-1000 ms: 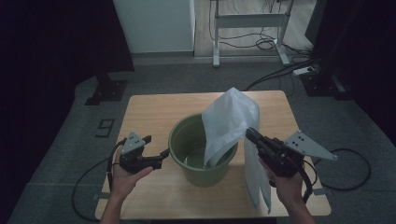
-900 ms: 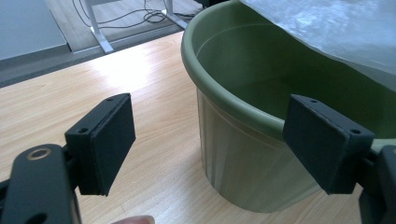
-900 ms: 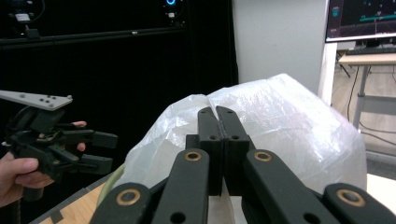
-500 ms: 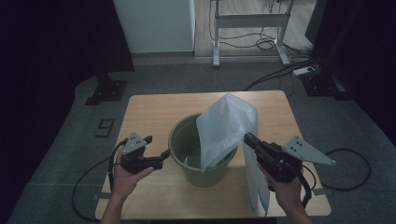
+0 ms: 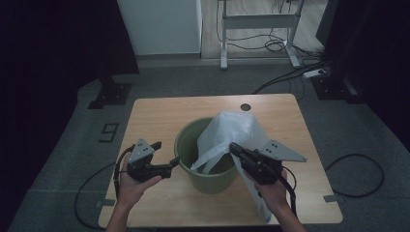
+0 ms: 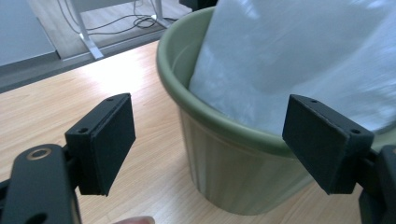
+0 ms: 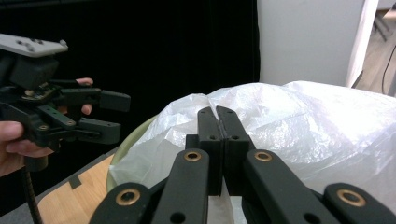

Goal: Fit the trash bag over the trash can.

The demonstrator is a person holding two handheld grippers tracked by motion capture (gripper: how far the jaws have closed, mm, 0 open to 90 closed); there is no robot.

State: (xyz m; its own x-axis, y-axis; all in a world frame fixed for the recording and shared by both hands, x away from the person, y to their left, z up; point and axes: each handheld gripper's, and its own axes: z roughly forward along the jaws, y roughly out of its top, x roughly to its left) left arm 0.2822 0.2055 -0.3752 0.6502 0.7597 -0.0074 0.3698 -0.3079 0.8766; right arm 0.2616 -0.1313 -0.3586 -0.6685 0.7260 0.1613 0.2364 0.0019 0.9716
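A green plastic bucket (image 5: pixel 209 182) stands mid-table, and a white plastic bag (image 5: pixel 233 131) billows over its right half. My right gripper (image 5: pixel 233 148) is shut on a fold of the bag above the bucket's right rim. In the right gripper view its jaws (image 7: pixel 217 113) are pressed together against the bag (image 7: pixel 303 126). One tail of the bag (image 5: pixel 256 198) hangs outside the bucket towards the table's front edge. My left gripper (image 5: pixel 165 153) is open just left of the bucket. In the left gripper view the gripper (image 6: pixel 212 135) frames the bucket's wall (image 6: pixel 224 172) and the bag (image 6: pixel 289 56).
The wooden table (image 5: pixel 159 116) has a small round hole (image 5: pixel 245 107) near its far edge. Bare tabletop lies left of and behind the bucket. Beyond the table are a desk frame (image 5: pixel 258 29) and cables (image 5: pixel 280 46) on the floor.
My right gripper moved left and down towards the bucket, so the bag sank lower into it. The left gripper stayed where it was.
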